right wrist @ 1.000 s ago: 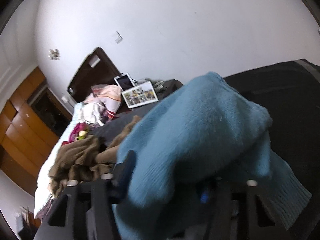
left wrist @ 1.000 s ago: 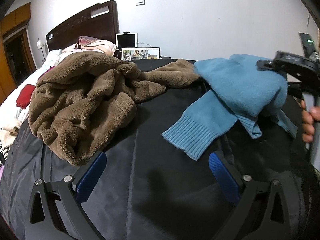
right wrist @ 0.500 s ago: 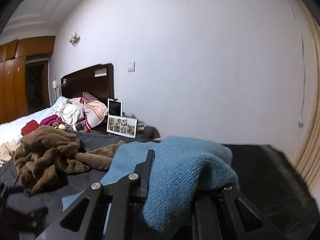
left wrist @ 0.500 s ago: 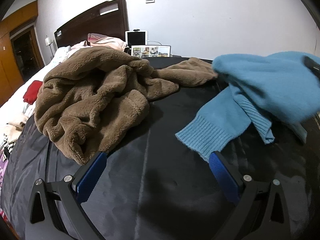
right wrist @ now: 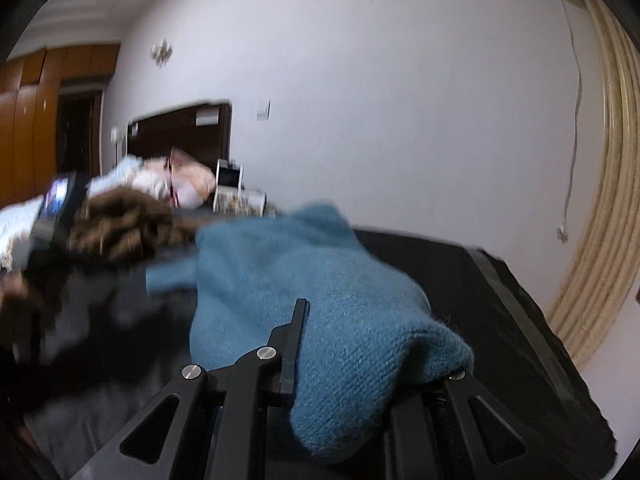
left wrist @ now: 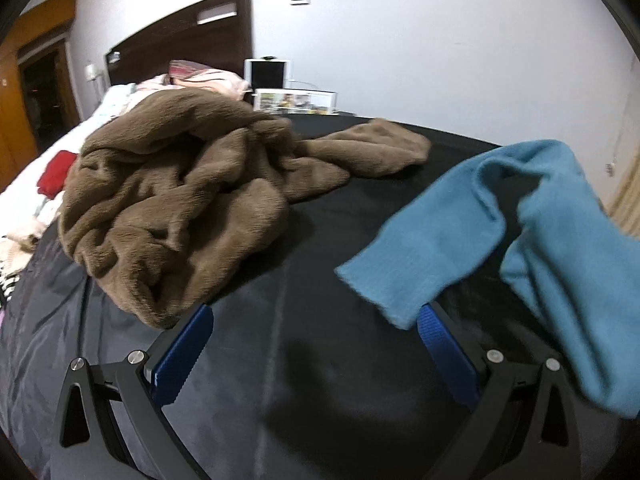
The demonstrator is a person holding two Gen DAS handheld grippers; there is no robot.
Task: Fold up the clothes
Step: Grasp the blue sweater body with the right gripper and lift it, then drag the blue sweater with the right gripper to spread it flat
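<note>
A blue knit sweater (left wrist: 520, 224) hangs lifted at the right of the left wrist view, one ribbed sleeve cuff dangling just above the right fingertip. My left gripper (left wrist: 312, 328) is open and empty, low over the black sheet (left wrist: 304, 360). In the right wrist view my right gripper (right wrist: 360, 344) is shut on the bunched blue sweater (right wrist: 320, 280), which drapes over and hides its right finger. A brown fleece garment (left wrist: 180, 196) lies crumpled on the sheet at the left; it also shows blurred in the right wrist view (right wrist: 120, 228).
A dark wooden headboard (left wrist: 180, 44), pink and white bedding (left wrist: 192, 80), a tablet (left wrist: 268, 74) and a photo frame (left wrist: 296, 100) stand at the back. A red cloth (left wrist: 54, 172) lies at the left. A beige curtain (right wrist: 600, 208) hangs at the right.
The right gripper has lifted the blue sweater up and to the right; its sleeve has come off the sheet. The left gripper has moved forward, staying open.
</note>
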